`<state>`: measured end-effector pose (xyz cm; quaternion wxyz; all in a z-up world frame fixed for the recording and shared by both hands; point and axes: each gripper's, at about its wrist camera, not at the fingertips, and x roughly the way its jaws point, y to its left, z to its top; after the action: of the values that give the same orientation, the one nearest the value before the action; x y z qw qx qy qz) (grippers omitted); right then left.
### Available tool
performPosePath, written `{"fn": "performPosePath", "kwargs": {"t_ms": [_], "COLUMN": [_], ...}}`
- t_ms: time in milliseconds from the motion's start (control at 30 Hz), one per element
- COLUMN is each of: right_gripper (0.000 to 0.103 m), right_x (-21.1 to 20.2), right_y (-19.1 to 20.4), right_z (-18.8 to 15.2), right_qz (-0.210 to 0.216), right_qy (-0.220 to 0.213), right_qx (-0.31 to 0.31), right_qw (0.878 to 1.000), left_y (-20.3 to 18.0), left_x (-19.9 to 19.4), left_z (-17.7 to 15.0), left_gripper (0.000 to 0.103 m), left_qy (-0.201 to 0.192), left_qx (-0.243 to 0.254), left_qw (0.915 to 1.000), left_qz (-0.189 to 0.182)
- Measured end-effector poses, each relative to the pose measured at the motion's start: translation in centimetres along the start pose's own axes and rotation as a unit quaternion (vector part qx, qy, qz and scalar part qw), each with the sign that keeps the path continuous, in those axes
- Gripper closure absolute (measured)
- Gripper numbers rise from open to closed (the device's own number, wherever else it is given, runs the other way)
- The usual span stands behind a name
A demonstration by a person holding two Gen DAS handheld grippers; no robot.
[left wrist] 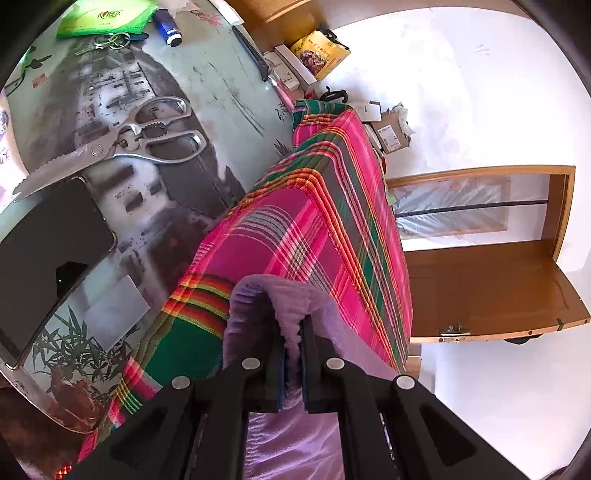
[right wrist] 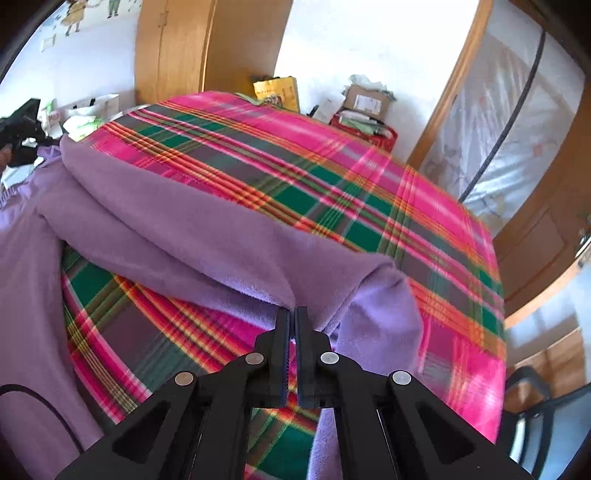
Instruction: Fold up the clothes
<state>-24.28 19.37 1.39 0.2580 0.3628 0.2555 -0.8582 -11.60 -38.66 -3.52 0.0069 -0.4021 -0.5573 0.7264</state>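
Item: lilac fleece garment (right wrist: 177, 221). It lay draped across the plaid blanket (right wrist: 332, 177) that covered the bed, its bulk trailing off to the left and a long fold running from far left toward the near middle. Which kind of garment it was, I could not tell.

Item: right gripper (right wrist: 293, 314). I had its jaws drawn nearly together on a bunched edge of the fleece, where the fold came to a point near me.

Item: left gripper (left wrist: 293, 328). Its jaws were narrow too, pinching a ruffled edge of the same fleece, held above the blanket's corner just beside the table (left wrist: 229, 92).

Item: table clutter, not part of the job. Kitchen shears (left wrist: 122, 147), a dark phone (left wrist: 48, 240), a ring of keys (left wrist: 110, 38) and a green tissue pack (left wrist: 107, 16).

Step in hand, as I judged it: a carry with both edges gripped and the cloth partly off the surface, either spreading it flat or bringing one part over another. One moment fitted both.

Next move called for: both grips kept firm, the two held edges travelling level and together, the fleece kept clear of the shears.
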Motion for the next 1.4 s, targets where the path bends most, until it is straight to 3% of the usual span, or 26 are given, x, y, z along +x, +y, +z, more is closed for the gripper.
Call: {"fn": "performPosePath", "kwargs": {"t_ms": [167,367,633,867,1233,1400], "right_gripper": [0.101,0.101,0.101,0.101,0.098,0.093], "right_x": [0.3,3.9,10.1,13.4,12.9,9.9], "right_y": [-0.9,-2.8,-4.3,-4.3,-3.8,-5.1], "right_z": [2.5,6.7,10.4,11.5,11.7,11.5], "right_qz": [-0.028,-0.049,-0.073,-0.074,-0.095,-0.105], "right_qy": [-0.025,-0.033,0.001,0.028,0.052,0.033], "right_qx": [0.009,0.008,0.007,0.013,0.013,0.042], "right_qw": [0.999,0.998,0.997,0.997,0.994,0.993], "left_y": [-0.5,-0.3,0.1,0.2,-1.5,-2.7], "left_x": [0.0,1.0,2.5,2.6,0.8,-2.5], "left_z": [0.8,2.0,3.7,3.8,2.7,1.8], "left_gripper": [0.097,0.097,0.097,0.097,0.097,0.088], "left_qy": [-0.017,-0.019,-0.02,-0.025,-0.04,-0.072], "left_qx": [-0.007,-0.024,-0.049,-0.049,-0.023,-0.002], "left_qw": [0.9998,0.9994,0.9985,0.9985,0.9989,0.997], "left_qz": [-0.009,-0.012,-0.012,-0.009,0.004,0.029]}}
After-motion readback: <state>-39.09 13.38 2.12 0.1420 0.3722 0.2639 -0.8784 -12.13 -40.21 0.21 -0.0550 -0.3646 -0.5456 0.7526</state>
